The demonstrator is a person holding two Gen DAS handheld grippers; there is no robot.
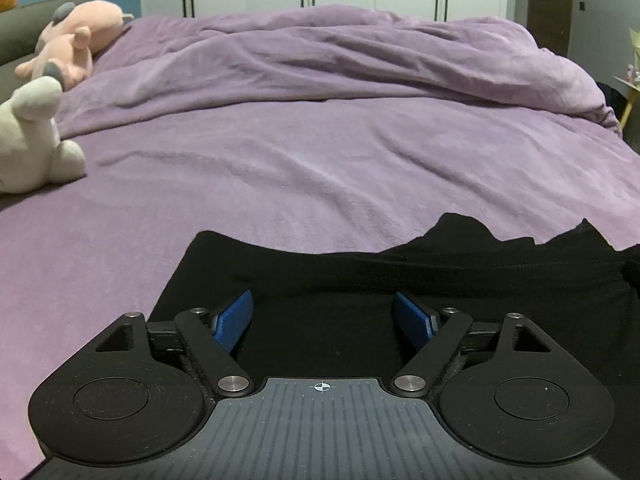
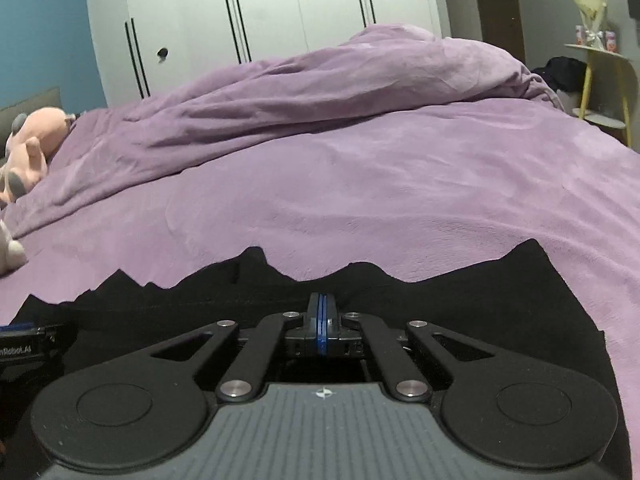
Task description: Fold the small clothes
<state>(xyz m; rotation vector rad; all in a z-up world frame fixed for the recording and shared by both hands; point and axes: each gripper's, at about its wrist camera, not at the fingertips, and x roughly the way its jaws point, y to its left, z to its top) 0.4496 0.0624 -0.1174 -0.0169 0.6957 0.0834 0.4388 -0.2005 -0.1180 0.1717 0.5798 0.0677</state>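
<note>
A black garment (image 1: 360, 264) lies on the purple bedcover at the near edge of the bed. My left gripper (image 1: 323, 300) is open, its blue pads (image 1: 236, 318) spread wide just above the garment's left part. In the right wrist view the same garment (image 2: 460, 292) spreads across the bottom with a rumpled far edge. My right gripper (image 2: 320, 304) is shut, blue pads pressed together low over the garment; I cannot tell whether cloth is pinched between them. The left gripper's body shows at the left edge (image 2: 28, 344).
A purple duvet (image 1: 340, 64) is heaped across the far half of the bed. A pink plush toy (image 1: 76, 36) and a white plush toy (image 1: 32, 136) lie at the left. White wardrobes (image 2: 260, 12) stand behind. A yellow side table (image 2: 600, 80) stands at the right.
</note>
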